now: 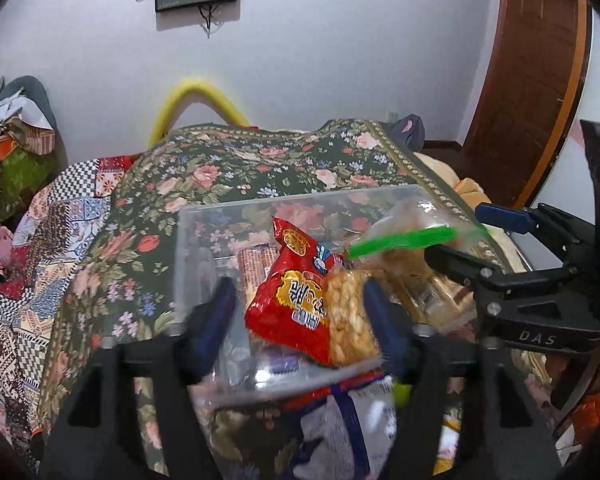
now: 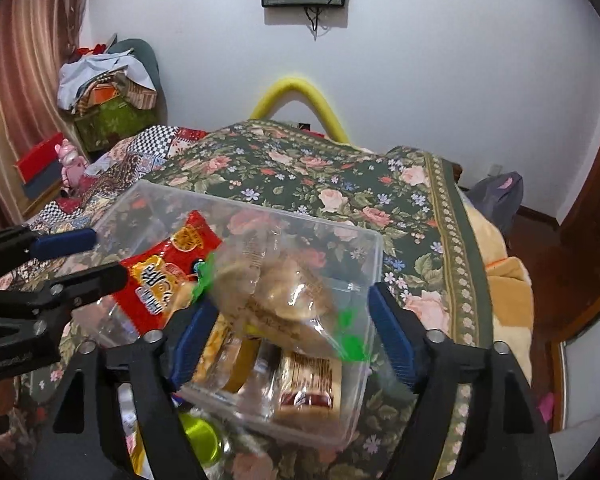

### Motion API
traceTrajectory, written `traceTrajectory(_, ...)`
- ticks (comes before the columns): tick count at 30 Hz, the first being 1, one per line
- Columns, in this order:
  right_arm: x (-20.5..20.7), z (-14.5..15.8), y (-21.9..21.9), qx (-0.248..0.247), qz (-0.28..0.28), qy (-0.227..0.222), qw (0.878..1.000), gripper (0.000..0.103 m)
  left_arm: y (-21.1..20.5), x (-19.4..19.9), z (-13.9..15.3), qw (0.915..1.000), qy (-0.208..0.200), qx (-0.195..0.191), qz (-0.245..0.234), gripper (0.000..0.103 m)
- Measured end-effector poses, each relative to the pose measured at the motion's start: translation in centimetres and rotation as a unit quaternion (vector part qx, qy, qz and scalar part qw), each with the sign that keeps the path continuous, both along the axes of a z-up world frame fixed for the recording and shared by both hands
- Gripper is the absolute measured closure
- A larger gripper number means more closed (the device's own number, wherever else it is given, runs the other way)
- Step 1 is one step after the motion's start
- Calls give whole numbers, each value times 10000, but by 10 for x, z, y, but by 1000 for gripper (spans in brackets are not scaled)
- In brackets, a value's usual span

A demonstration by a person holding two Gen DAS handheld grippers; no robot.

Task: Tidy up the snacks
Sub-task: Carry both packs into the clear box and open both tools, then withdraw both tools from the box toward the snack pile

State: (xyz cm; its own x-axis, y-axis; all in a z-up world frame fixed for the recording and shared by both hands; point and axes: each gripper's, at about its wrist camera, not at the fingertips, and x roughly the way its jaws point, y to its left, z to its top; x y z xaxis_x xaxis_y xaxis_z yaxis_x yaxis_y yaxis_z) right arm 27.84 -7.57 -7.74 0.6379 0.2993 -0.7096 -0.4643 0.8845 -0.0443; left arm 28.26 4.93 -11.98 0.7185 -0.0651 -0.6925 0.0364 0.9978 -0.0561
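A clear plastic box (image 1: 204, 216) (image 2: 364, 240) stands on a floral-covered table and holds several snack packs. A red snack packet (image 1: 292, 300) (image 2: 160, 280) is falling, blurred, above the box between the fingers of my left gripper (image 1: 300, 312), whose jaws stand wide apart. A clear bag with a green seal (image 1: 404, 240) (image 2: 276, 292) drops blurred between the spread fingers of my right gripper (image 2: 288, 332), which also shows in the left wrist view (image 1: 480, 240). Neither packet looks pinched.
The floral cloth (image 2: 340, 168) covers the table. More snack bags (image 1: 348, 420) and a green lid (image 2: 200, 436) lie in front of the box. A yellow chair back (image 2: 296, 92) stands behind. A patchwork quilt (image 1: 40, 240) lies left. A wooden door (image 1: 532, 80) is right.
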Motion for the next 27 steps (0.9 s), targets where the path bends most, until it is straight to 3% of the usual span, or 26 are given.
traceTrajectory(11,-57,19,-13,239,127,-52,9996,18,4,-76,20,9999,-133,-80,-65,32)
traceTrajectory(27,-155,-25,-20,517,210,597,9967,18,-12,-164,-38,9978,620,-234,-94,32)
